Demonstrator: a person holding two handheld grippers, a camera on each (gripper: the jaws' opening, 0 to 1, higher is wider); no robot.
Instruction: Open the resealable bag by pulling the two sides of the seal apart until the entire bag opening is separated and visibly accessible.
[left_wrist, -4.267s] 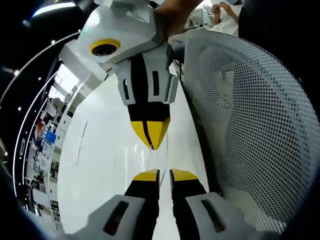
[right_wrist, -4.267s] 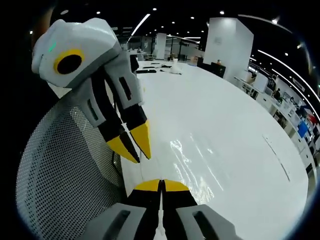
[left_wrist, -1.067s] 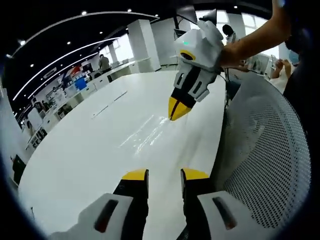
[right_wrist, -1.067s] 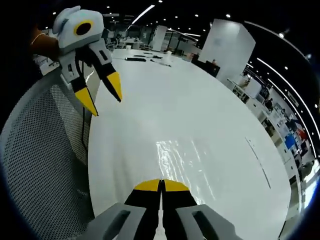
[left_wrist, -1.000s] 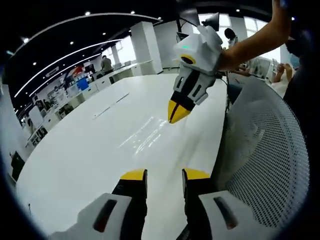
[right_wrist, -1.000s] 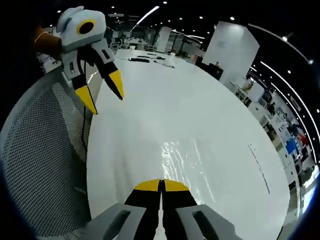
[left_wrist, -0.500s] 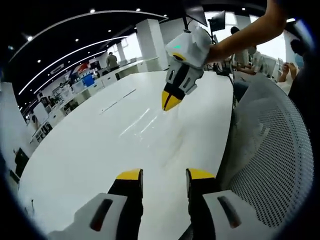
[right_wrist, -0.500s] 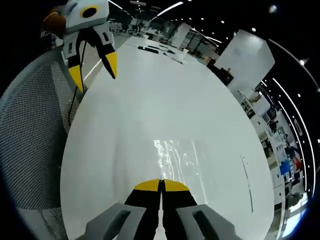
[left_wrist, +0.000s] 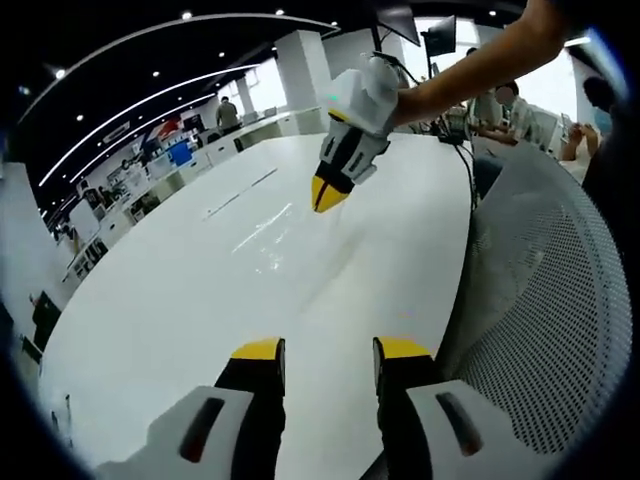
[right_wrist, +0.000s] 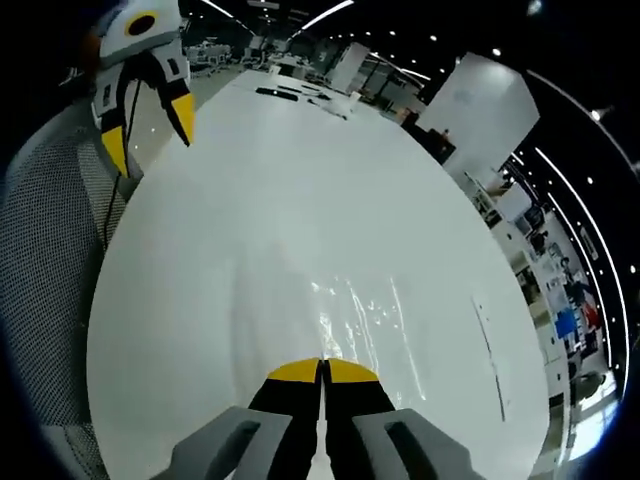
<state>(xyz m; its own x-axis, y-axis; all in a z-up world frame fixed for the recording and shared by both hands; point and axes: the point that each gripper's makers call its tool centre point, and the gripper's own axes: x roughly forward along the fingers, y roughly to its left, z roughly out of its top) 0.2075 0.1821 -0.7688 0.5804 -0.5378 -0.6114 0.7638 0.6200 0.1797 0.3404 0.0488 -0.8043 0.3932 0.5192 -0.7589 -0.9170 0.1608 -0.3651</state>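
Left hand-held gripper (left_wrist: 330, 349): jaws spread, a bare strip of tabletop between the yellow tips, nothing held. In the right gripper view it hangs at 10 o'clock, above the tabletop edge.

Right hand-held gripper (right_wrist: 322, 371): yellow tips pressed together. Whether any film is caught between them cannot be told. In the left gripper view it hangs at 12 o'clock on a person's bare forearm (left_wrist: 470, 62), tips pointing down.

Resealable bag (right_wrist: 350, 312): clear, seen only as a glossy, wrinkled sheen lying flat on the tabletop, just ahead of the right gripper's tips. Outline and seal too faint to make out.

Tabletop (right_wrist: 250, 200): white, long.

Mesh chair back (left_wrist: 545, 300): white, perforated, at 3 o'clock in the left gripper view, beside the tabletop edge.
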